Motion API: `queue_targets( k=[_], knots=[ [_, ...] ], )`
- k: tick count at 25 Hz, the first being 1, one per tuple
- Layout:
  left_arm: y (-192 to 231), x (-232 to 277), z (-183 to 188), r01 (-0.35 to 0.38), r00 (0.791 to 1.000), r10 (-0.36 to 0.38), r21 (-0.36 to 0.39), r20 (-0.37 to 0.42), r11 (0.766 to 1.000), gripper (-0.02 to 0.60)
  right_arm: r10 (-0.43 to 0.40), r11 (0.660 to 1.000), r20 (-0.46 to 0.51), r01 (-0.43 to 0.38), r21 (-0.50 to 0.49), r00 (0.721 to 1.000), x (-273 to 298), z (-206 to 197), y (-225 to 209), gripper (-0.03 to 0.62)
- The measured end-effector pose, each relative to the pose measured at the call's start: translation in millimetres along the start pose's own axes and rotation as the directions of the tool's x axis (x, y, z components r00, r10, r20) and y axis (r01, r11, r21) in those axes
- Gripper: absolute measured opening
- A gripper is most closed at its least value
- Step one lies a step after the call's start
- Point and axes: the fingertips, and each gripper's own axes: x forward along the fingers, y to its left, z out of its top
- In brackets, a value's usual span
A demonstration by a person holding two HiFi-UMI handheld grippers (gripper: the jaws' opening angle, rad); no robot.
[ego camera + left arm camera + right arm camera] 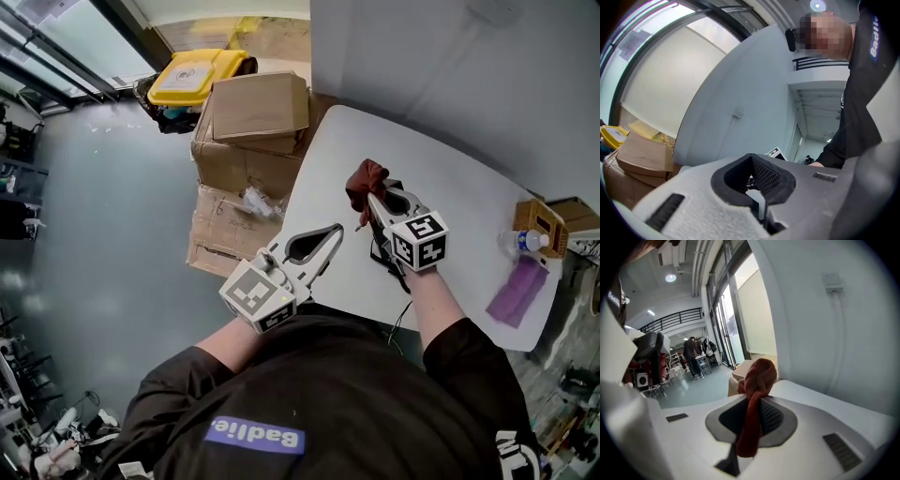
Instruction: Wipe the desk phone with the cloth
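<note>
Gripping the dark red cloth [365, 180] between its jaws, the right claw [373, 201] is closed tight on it. The fabric bunches into a knot beyond the tips and a tail hangs back through the claw's opening. Held that way, the bunched end makes a pad that can be pressed and dragged over a thing. This claw hangs over the white surface [450, 150], right above the desk phone [382, 251]. The phone shows only as a dark body mostly hidden under the claw, with a thin cable trailing off the near edge. I cannot tell whether the cloth touches it. I judge the wiping is about to start or just under way.

The left claw [337, 229] has its jaws together with nothing between them. It sits off the near-left edge of the surface, apart from the phone, probably kept clear until it is needed to steady something.

Well apart at the far right lie a purple cloth [518, 291], a water bottle [525, 241] and a small wooden box [539, 220]. Cardboard boxes [258, 108] and a yellow bin [197, 75] stand on the floor beside the surface.

The only legible writing is white lettering on a blue patch [256, 436] on the person's black shirt, seemingly "Badlie". The boxes' markings are too small to read.
</note>
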Motion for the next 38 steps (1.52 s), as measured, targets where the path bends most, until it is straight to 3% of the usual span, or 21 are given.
queue_targets(
  k=[3, 8, 11, 14, 18, 21, 26, 30, 34, 38],
  knots=[
    [13.6, -0.3, -4.7, -0.103, 0.995, 0.103, -0.016, -0.012, 0.995, 0.005, 0.065, 0.996, -0.034, -0.067, -0.06, 0.997, 33.3, 1.0, -7.6, 0.049],
    [32.3, -6.5, -13.0, -0.252, 0.968, 0.251, -0.018, -0.023, 0.968, 0.005, 0.104, 0.972, -0.088, -0.12, -0.203, 0.991, 50.7, -6.0, -21.2, 0.049],
    [34.7, -5.5, -17.0, -0.291, 0.957, 0.29, -0.027, -0.029, 0.956, 0.005, 0.091, 0.962, -0.104, -0.114, -0.248, 0.99, 46.1, -13.1, -40.2, 0.049],
    [29.9, 1.2, -22.6, -0.298, 0.954, 0.297, -0.036, -0.045, 0.954, 0.005, 0.067, 0.969, -0.106, -0.09, -0.23, 0.992, 39.4, -21.3, -65.4, 0.049],
    [24.3, 17.3, -17.2, -0.274, 0.962, 0.273, -0.022, -0.018, 0.962, 0.005, 0.006, 0.982, -0.093, -0.024, -0.189, 0.996, 26.6, -27.8, -100.8, 0.049],
    [18.3, 20.5, -22.3, -0.261, 0.963, 0.26, -0.005, -0.069, 0.965, 0.005, -0.043, 0.986, -0.078, 0.03, -0.164, 0.996, 9.8, -26.3, -120.7, 0.049],
    [2.1, 19.0, -12.0, -0.201, 0.979, 0.201, 0.003, -0.044, 0.98, 0.005, -0.109, 0.984, -0.029, 0.104, -0.141, 0.994, -28.2, -13.1, -125.4, 0.049],
    [-9.1, 2.5, -7.9, -0.146, 0.988, 0.146, 0.009, -0.044, 0.989, 0.005, -0.14, 0.982, 0.025, 0.142, -0.128, 0.99, -60.3, 2.1, -91.0, 0.049],
    [-28.8, -21.6, -0.8, -0.022, 1.0, 0.022, 0.02, -0.006, 1.0, 0.005, -0.163, 0.981, 0.071, 0.169, -0.091, 0.984, -90.0, 8.4, -31.7, 0.049],
    [-49.5, -58.7, -0.3, 0.088, 0.996, -0.088, 0.05, -0.01, 0.995, 0.005, -0.171, 0.985, 0.112, 0.173, -0.015, 0.979, -113.9, 4.3, 42.3, 0.049]
  ],
)
